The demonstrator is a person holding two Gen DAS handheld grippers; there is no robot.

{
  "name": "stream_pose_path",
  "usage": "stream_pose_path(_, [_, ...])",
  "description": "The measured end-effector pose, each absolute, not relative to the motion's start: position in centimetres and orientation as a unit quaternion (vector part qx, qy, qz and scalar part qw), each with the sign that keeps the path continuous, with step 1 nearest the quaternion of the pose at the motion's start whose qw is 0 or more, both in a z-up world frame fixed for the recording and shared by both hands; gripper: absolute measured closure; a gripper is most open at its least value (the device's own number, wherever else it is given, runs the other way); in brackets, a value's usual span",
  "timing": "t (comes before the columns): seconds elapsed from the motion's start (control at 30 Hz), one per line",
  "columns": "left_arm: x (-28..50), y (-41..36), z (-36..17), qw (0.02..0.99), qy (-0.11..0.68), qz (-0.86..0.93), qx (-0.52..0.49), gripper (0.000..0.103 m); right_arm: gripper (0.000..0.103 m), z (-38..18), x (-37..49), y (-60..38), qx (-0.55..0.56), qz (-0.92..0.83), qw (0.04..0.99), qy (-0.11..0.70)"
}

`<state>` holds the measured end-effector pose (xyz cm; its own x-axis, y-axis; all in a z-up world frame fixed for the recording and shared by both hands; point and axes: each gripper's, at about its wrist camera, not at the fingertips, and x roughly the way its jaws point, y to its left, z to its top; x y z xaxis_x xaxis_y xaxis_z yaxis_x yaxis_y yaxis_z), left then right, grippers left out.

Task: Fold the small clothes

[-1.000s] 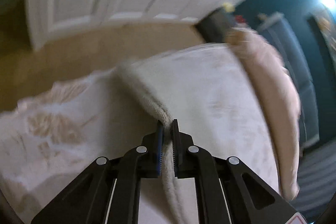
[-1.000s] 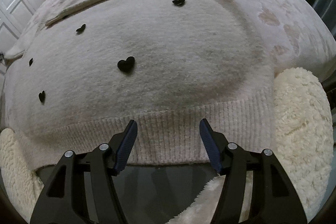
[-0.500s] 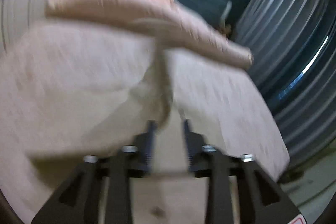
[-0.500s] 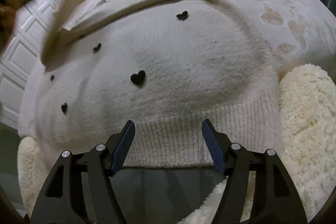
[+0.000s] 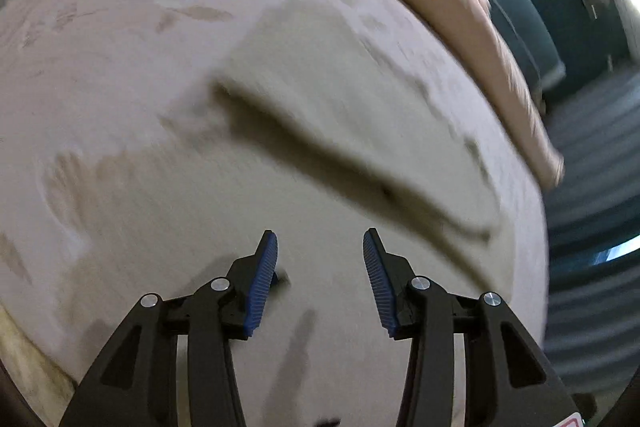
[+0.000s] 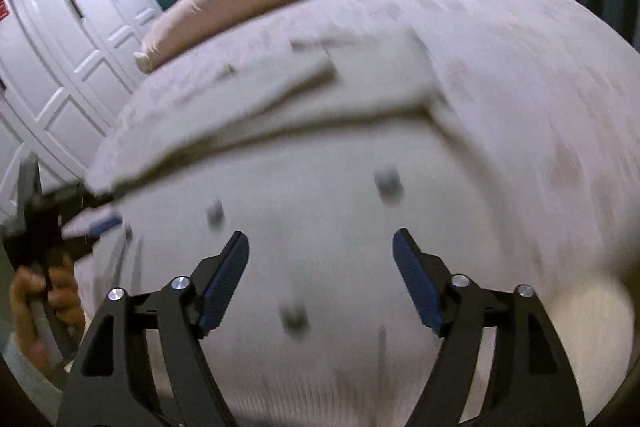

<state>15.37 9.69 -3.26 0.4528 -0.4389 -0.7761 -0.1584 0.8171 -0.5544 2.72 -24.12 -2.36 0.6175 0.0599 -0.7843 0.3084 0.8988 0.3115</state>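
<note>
Sleeve-folding step, judged from the layout. Nearest, the right gripper [image 6: 320, 287] points steeply down over the sweater [image 6: 320, 227] body, its jaws opening with nothing between them. The left gripper [image 5: 320, 279] hangs released and empty at the sweater's left side, tilted down. Beyond both, a sleeve [image 6: 256, 115] lies folded across the sweater's upper part. The sweater lies flat on the bed [image 6: 540, 67]. Next move likely calls for gripping the ribbed hem [image 6: 340, 387].
</note>
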Motion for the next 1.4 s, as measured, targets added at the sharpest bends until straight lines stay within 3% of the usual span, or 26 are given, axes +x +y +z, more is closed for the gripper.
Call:
stream_pose_path(0.13, [18.7, 10.9, -3.0, 0.796, 0.500, -0.079, -0.333, 0.058, 0.026, -2.6, 10.0, -28.4, 0.266, -0.089, 0.866, 0.413])
stream_pose_path(0.4, [22.2, 13.0, -6.7, 0.753, 0.514, -0.038, -0.409, 0.061, 0.027, -7.8, 20.7, -31.7, 0.320, -0.142, 0.814, 0.463])
stream_pose_path(0.43, [22.1, 13.3, -6.9, 0.751, 0.511, -0.032, -0.417, 0.063, 0.033, -8.3, 21.4, -31.4, 0.320, -0.137, 0.810, 0.471])
stream_pose_path(0.47, [22.2, 13.4, -6.8, 0.751, 0.507, -0.026, -0.422, 0.067, 0.054, -8.6, 22.2, -31.0, 0.317, -0.129, 0.808, 0.480])
stream_pose_path(0.5, [22.4, 13.5, -6.5, 0.755, 0.504, -0.022, -0.418, 0.085, 0.092, -8.4, 23.0, -30.6, 0.314, -0.112, 0.808, 0.486])
stream_pose_path(0.53, [22.6, 13.4, -6.1, 0.762, 0.500, -0.025, -0.411, 0.099, 0.097, -7.7, 23.3, -30.2, 0.318, -0.093, 0.812, 0.481])
stream_pose_path(0.67, [22.1, 12.9, -1.8, 0.818, 0.455, -0.035, -0.351, 0.099, 0.099, 1.9, 19.2, -29.5, 0.335, 0.014, 0.893, 0.299])
stream_pose_path(0.73, [21.5, 12.5, -0.9, 0.834, 0.444, -0.035, -0.326, 0.098, 0.099, 3.2, 16.5, -29.7, 0.313, 0.004, 0.915, 0.255])
stream_pose_path(0.77, [21.3, 12.1, -1.5, 0.834, 0.452, -0.036, -0.316, 0.098, 0.099, 2.3, 16.1, -30.1, 0.298, -0.023, 0.915, 0.270])
stream_pose_path(0.83, [21.6, 11.0, -3.5, 0.826, 0.482, -0.024, -0.292, 0.098, 0.099, -4.5, 17.7, -31.6, 0.276, -0.088, 0.871, 0.397])
stream_pose_path(0.9, [21.5, 10.1, -5.9, 0.810, 0.513, -0.014, -0.283, 0.098, 0.099, -9.3, 17.8, -32.7, 0.281, -0.119, 0.827, 0.473])
stream_pose_path(1.03, [20.6, 9.6, -5.9, 0.822, 0.505, -0.009, -0.264, 0.098, 0.099, -5.1, 14.6, -33.3, 0.339, -0.076, 0.858, 0.377])
stream_pose_path(1.1, [20.7, 9.2, -6.3, 0.821, 0.510, -0.011, -0.255, 0.097, 0.098, -5.4, 14.8, -33.0, 0.303, -0.093, 0.864, 0.392])
stream_pose_path(1.2, [20.4, 8.8, -6.5, 0.826, 0.508, -0.008, -0.243, 0.095, 0.098, -10.3, 15.8, -33.8, 0.299, -0.117, 0.821, 0.471])
stream_pose_path(1.4, [19.5, 8.2, -6.9, 0.860, 0.474, -0.024, -0.190, 0.089, 0.094, -5.1, 13.1, -32.4, 0.299, -0.173, 0.851, 0.395])
